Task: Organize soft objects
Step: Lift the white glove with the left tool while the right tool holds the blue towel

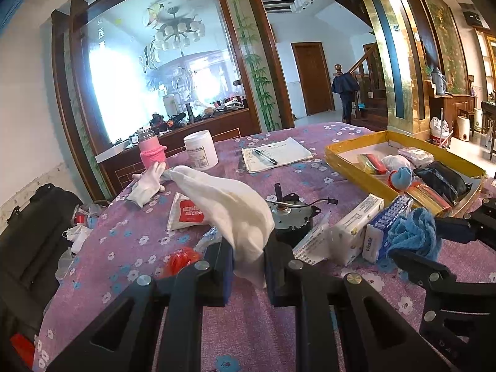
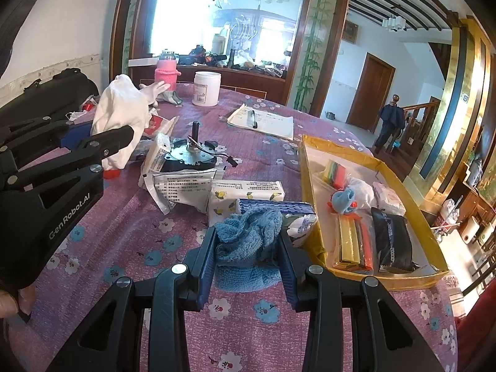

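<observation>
Purple floral tablecloth [image 2: 173, 186]: left claw [image 1: 248, 266] pinches white cloth [image 1: 229, 204], hiding its tips; right claw [image 2: 248, 248] clamps blue towel [image 2: 248, 232].

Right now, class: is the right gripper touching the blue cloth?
Touching. The right wrist view shows the right gripper with both blue pads pressed into the bunched blue cloth.

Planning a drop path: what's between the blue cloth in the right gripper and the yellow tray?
A blue-and-white tissue pack lies between the blue cloth, held by the right gripper, and the yellow tray; right wrist view shows it.
</observation>
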